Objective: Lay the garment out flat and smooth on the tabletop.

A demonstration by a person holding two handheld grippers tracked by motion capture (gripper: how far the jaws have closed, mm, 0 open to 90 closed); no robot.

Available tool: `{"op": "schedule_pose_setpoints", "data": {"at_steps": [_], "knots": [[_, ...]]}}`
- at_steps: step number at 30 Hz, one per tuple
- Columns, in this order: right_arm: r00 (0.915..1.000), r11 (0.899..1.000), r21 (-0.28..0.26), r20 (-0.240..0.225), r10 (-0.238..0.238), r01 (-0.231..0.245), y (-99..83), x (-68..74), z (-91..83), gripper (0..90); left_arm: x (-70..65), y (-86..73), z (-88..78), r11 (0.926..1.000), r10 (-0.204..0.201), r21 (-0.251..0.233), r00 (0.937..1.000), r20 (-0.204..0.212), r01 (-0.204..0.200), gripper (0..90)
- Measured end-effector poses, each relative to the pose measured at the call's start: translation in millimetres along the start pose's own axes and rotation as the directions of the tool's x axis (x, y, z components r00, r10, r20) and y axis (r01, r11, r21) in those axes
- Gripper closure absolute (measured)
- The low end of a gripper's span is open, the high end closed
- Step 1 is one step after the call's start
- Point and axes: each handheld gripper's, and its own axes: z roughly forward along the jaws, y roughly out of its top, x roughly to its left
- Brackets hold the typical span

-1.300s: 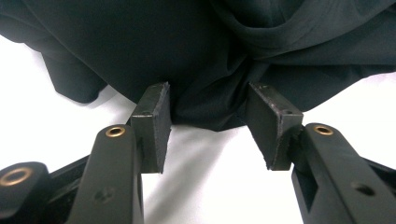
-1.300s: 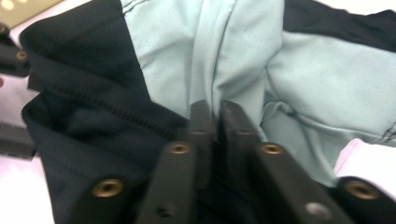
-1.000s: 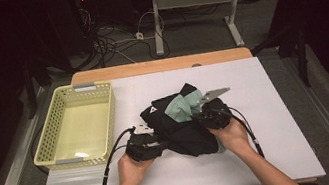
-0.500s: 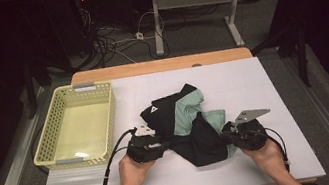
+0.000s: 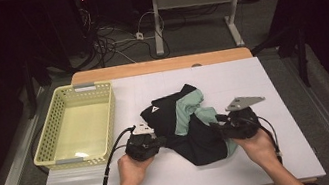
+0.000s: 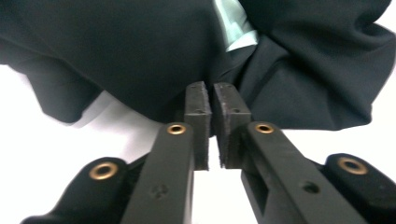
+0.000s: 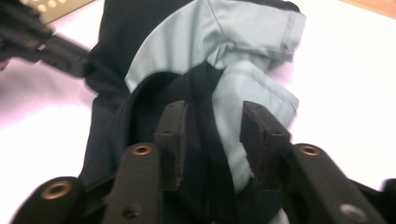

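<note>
Left gripper (image 6: 208, 100) fingers have closed on the garment (image 6: 140, 51) (black cloth); right gripper (image 7: 212, 123) fingers have opened around it.

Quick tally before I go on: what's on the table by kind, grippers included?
Garment, black and mint green, crumpled: 1
Basket, yellow plastic: 1
White mat covering the table: 1
Grippers: 2, the left gripper and the right gripper, one at each side of the garment
Total: 5
</note>
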Motion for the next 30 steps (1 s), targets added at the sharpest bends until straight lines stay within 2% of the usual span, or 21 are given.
{"op": "schedule_pose_setpoints", "data": {"at_steps": [3, 5, 8, 10, 13, 16, 19, 21, 25, 29, 30], "knots": [[0.9994, 0.996, 0.086, 0.032, -0.009, 0.007, 5.7, -2.5, 26.6, 54.6, -2.1, -0.3, -2.6, 1.0000, 0.009, 0.003, 0.9999, 0.005, -0.009, 86.2], [0.9997, 0.988, 0.155, 0.022, 0.009, -0.013, 2.5, -5.7, 40.7, 56.1, -2.4, -0.5, -5.2, 0.9999, 0.015, -0.003, 0.9999, 0.001, -0.015, 86.2], [0.9997, 0.980, 0.198, -0.014, 0.020, -0.017, -6.2, -5.0, 48.6, 73.5, 0.6, -0.7, -6.7, 0.9998, 0.017, -0.012, 0.9998, -0.011, -0.017, 85.3], [0.9993, 0.975, 0.223, -0.039, 0.003, 0.006, -11.7, -0.7, 47.5, 85.5, 4.1, -0.5, -7.2, 0.9998, 0.008, -0.015, 0.9998, -0.018, -0.009, 81.8], [0.9982, 0.976, 0.215, -0.046, -0.039, 0.048, -19.8, 6.0, 39.3, 88.1, 7.4, -0.6, -9.7, 0.9996, -0.010, -0.028, 0.9993, -0.035, 0.009, 76.7], [0.9963, 0.981, 0.188, -0.076, -0.040, 0.053, -28.3, 12.6, 25.3, 88.2, 7.5, -1.6, -12.8, 0.9992, -0.024, -0.033, 0.9983, -0.052, 0.022, 68.9], [0.9914, 0.981, 0.181, -0.123, -0.044, 0.066, -37.4, 21.3, 12.7, 88.0, 8.3, -4.4, -13.5, 0.9990, -0.043, -0.019, 0.9967, -0.068, 0.041, 62.3], [0.9896, 0.983, 0.173, -0.137, -0.044, 0.067, -38.9, 24.9, 6.5, 86.4, 10.4, -5.7, -13.2, 0.9982, -0.059, -0.015, 0.9951, -0.079, 0.058, 59.2], [0.9935, 0.993, 0.106, -0.103, -0.048, 0.059, -24.5, 21.1, -2.9, 78.5, 12.9, -5.5, -11.8, 0.9976, -0.069, -0.010, 0.9930, -0.096, 0.068, 56.5], [0.9973, 0.998, 0.042, -0.057, -0.045, 0.048, 3.8, 16.2, -2.3, 75.1, 16.4, -5.8, -9.1, 0.9971, -0.075, 0.008, 0.9915, -0.106, 0.076, 56.4], [0.9973, 0.998, 0.032, -0.060, -0.043, 0.045, 11.0, 15.3, 0.1, 74.9, 17.0, -5.8, -9.1, 0.9972, -0.073, 0.008, 0.9917, -0.106, 0.074, 56.3]]}}
